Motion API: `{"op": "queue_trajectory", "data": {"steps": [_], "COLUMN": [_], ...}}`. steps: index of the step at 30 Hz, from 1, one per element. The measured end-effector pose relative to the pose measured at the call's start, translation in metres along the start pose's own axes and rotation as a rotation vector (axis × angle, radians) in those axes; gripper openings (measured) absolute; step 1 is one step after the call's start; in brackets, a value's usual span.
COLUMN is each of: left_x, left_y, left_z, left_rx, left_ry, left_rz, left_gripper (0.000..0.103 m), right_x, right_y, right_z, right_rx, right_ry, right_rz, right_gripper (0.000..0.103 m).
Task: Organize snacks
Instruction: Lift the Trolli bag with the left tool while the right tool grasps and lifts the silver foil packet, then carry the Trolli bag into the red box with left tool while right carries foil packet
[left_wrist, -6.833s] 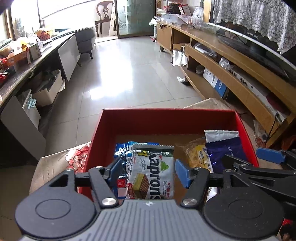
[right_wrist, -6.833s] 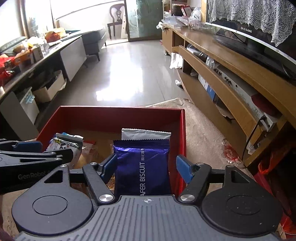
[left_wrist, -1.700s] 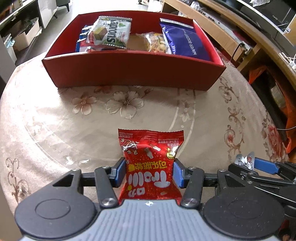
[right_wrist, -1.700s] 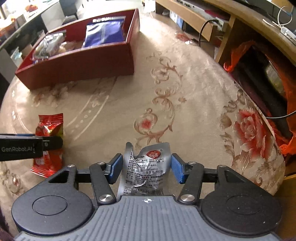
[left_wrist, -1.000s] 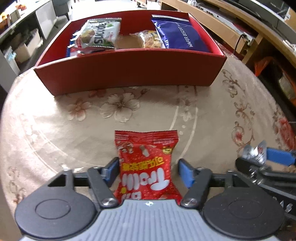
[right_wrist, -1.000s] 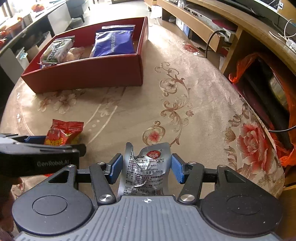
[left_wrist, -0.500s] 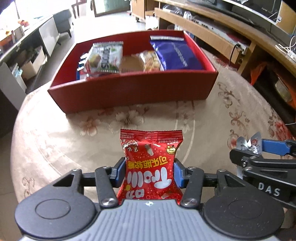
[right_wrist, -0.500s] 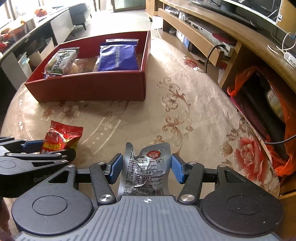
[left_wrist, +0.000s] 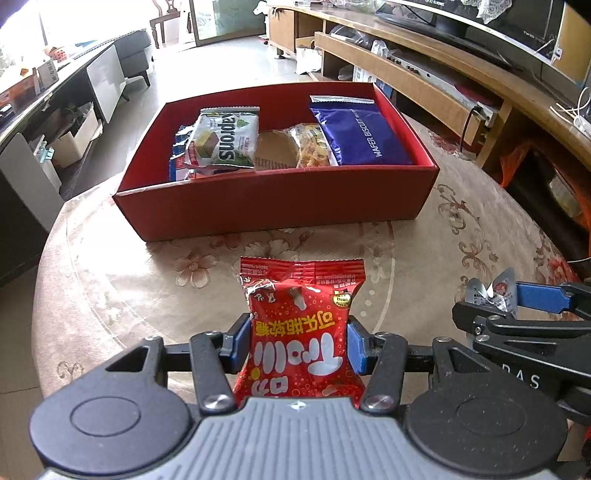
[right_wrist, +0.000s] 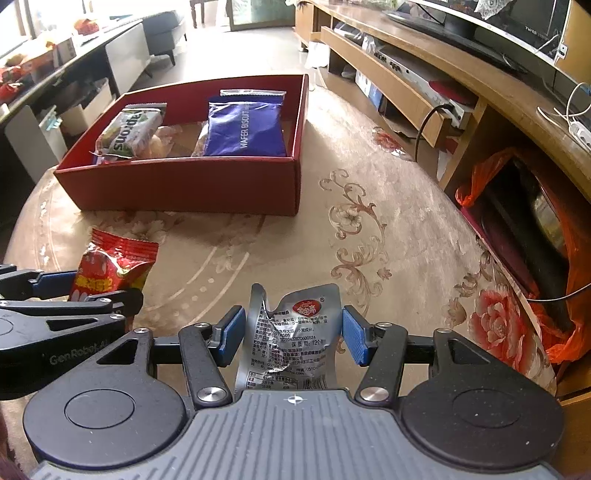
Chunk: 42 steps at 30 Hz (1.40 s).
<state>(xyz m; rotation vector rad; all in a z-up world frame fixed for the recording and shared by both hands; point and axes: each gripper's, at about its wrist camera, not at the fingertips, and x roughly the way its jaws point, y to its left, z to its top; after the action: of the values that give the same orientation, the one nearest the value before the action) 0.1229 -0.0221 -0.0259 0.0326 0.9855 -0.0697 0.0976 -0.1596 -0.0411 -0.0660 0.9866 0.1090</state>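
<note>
- Your round table (left_wrist: 110, 288), under its beige flowered cloth, carries everything here; take the red box (left_wrist: 280, 199) on its far half as your landmark.
- Inside that red box, a green-and-white wafer pack (left_wrist: 223, 142) lies at the left end on top of a blue-and-white packet, a blue wafer biscuit bag (left_wrist: 360, 134) lies at the right end, and a small yellow snack packet (left_wrist: 310, 146) sits between them on the cardboard floor.
- Your left gripper (left_wrist: 297, 341) is tipped steeply down toward the cloth, on the near side of the red box and roughly in line with its middle. Its jaws have just been closing, and the blue pads now pinch the red candy bag (left_wrist: 301, 325) at both edges; the bag stands up between them, its top seam pointing at the box.
- Your right gripper (right_wrist: 291, 336) points down at a similar slant, also on the near side of the red box, off beyond its right corner. Its jaws pinch the crumpled silver pouch (right_wrist: 291, 332), which sticks up between the pads.
- From the right wrist view, your left gripper (right_wrist: 74, 291) sits just to the left, level with the right one, red bag (right_wrist: 110, 264) in its grip.
</note>
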Motion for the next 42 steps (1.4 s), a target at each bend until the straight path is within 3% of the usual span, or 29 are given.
{"op": "queue_trajectory", "data": {"steps": [19, 42], "left_x": [-0.014, -0.014], "left_y": [0.013, 0.036], "left_z": [0.017, 0.093], "left_rx": [-0.046, -0.128], "left_ry": [-0.066, -0.176], "left_rz": [0.009, 0.041], "left_gripper": [0.050, 0.050], "right_x": [-0.009, -0.005], "right_y": [0.006, 0.021], "right_z": [0.025, 0.094], "right_rx": [0.015, 0.021], "right_ry": [-0.076, -0.189], "right_rz": [0.012, 0.054], "right_gripper": [0.064, 0.064]}}
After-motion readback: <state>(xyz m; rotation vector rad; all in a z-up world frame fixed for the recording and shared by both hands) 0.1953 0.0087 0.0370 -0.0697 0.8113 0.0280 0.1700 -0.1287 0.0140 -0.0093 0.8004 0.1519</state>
